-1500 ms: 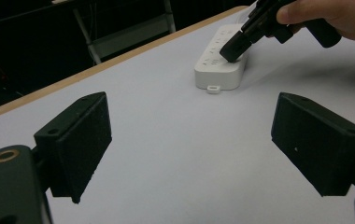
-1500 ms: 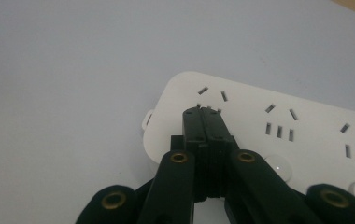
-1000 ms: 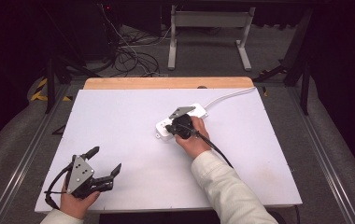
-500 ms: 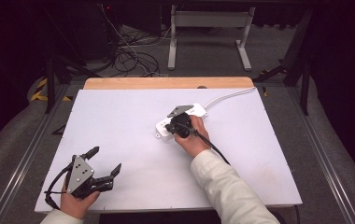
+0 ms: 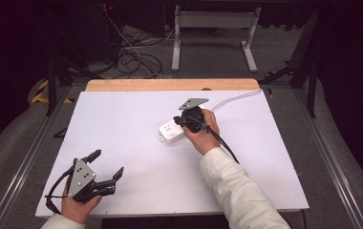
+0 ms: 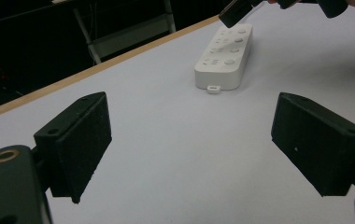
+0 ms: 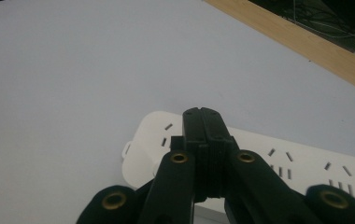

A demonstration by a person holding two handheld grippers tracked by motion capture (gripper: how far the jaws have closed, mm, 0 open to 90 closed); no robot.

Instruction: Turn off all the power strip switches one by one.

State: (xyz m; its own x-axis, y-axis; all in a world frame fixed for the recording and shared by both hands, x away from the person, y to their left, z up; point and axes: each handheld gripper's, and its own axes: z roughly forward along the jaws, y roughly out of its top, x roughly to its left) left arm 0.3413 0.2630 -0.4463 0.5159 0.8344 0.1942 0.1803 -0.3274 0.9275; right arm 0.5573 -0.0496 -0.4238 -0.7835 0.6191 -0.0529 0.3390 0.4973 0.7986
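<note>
Dark room with cables and a metal stand on the floor at the back, and up front a big white table [image 5: 136, 138] with a wooden strip along its far edge. So what's changed: a second ago the right gripper [image 5: 183, 120] was low on the white power strip [image 5: 171, 132], and now it has come up a bit, with its grey plate higher against the table in the high view. Its jaws are pressed together with nothing between them, so this reads like pushing a switch on the strip and backing off, not picking it up. That's a guess, but the strip hasn't budged: it lies flat near the middle of the table, toward the far side, white cord trailing off to the far right corner. The left gripper [image 5: 107, 171] hasn't moved, parked at the near left corner, jaws wide apart and holding nothing. The high view gives the layout but no detail on the strip. The right gripper view shows its socket slots and the closed black tips hovering above the power strip [image 7: 278, 154]. The left gripper view looks across the table between its two spread pads and catches the power strip [image 6: 224, 58] end-on, round buttons along its top, with the right gripper's tip [image 6: 235, 13] just above it.
</note>
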